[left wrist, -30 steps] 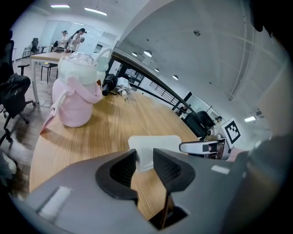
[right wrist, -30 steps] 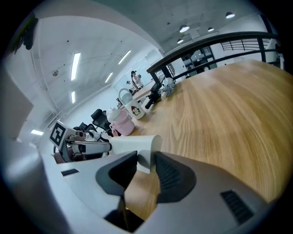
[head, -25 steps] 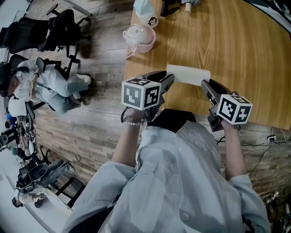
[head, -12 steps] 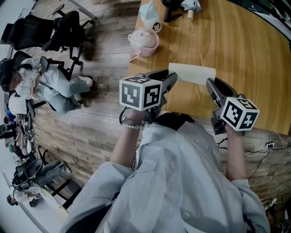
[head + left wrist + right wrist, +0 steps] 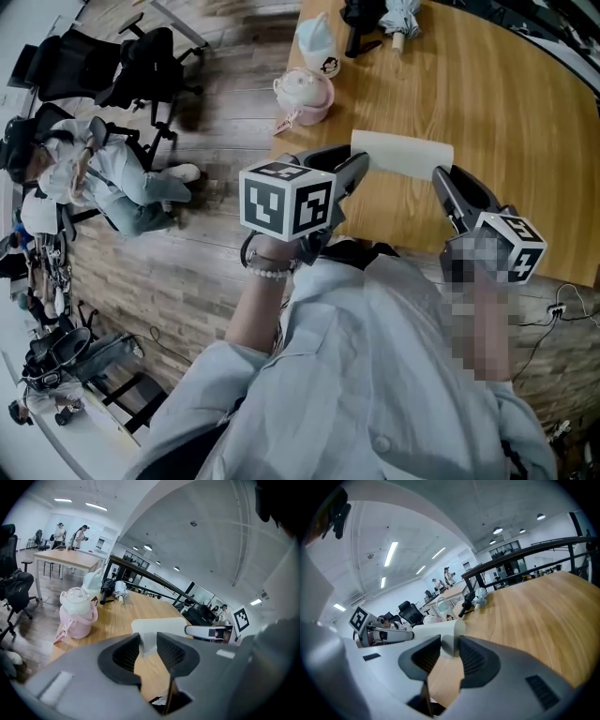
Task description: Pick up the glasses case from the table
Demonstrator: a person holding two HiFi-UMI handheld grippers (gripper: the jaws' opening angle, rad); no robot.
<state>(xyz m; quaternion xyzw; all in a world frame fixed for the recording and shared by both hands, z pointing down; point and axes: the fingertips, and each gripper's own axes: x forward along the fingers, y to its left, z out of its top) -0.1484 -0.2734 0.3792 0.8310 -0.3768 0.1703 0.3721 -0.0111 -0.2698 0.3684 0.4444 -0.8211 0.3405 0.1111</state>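
I am holding the glasses case by both ends, just above the wooden table.
My left gripper is pinching the white case's left end between narrowly parted jaws. My right gripper is clamping the right end the same way, so the case is bridging the gap between them. Farther along the table edge, a pink lidded pot is standing shut, its contents hidden, near a white cup.
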